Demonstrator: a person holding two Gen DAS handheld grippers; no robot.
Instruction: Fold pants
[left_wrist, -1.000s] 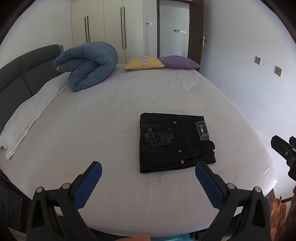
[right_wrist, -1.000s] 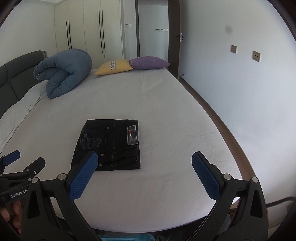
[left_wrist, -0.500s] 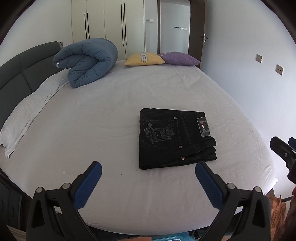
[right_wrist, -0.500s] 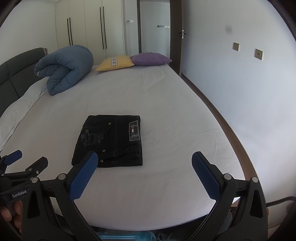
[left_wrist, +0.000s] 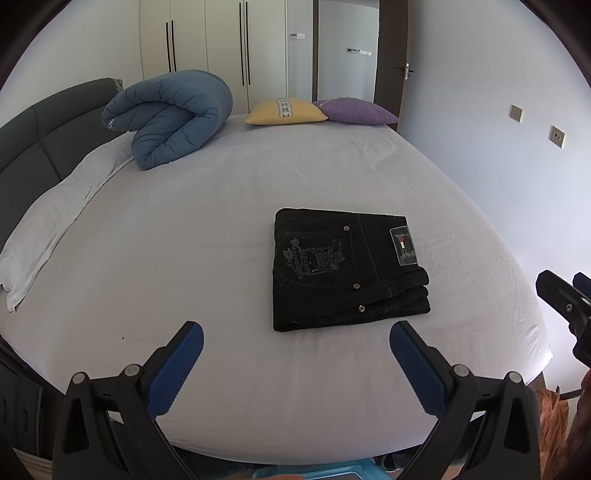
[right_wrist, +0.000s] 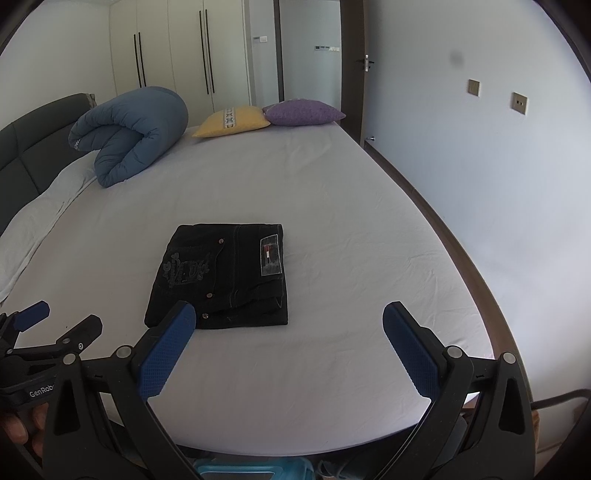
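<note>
**Cloth, Plastic and Lacquer**

Showing as dark matt denim, the folded pants (left_wrist: 343, 269), with pale stitched embroidery, small shiny metal rivets and a glossy label. Lying under them, a smooth white cotton-like sheet (left_wrist: 184, 240), faintly creased. Looking puffy and quilted, the blue duvet (left_wrist: 173, 114). Appearing as matt black plastic, the left gripper (left_wrist: 295, 354) and right gripper (right_wrist: 284, 332), with blue fingers (right_wrist: 166, 354) finely cross-textured. Gleaming softly, the wardrobe doors (left_wrist: 221, 48).

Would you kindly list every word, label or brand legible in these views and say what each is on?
"GenRob", cut off behind the right gripper: white lettering on the left gripper body.
Embroidered pocket lettering on the black pants: not legible.
Waistband patch: red-and-white mark, wording too small.
Wall panel: too small.
</note>
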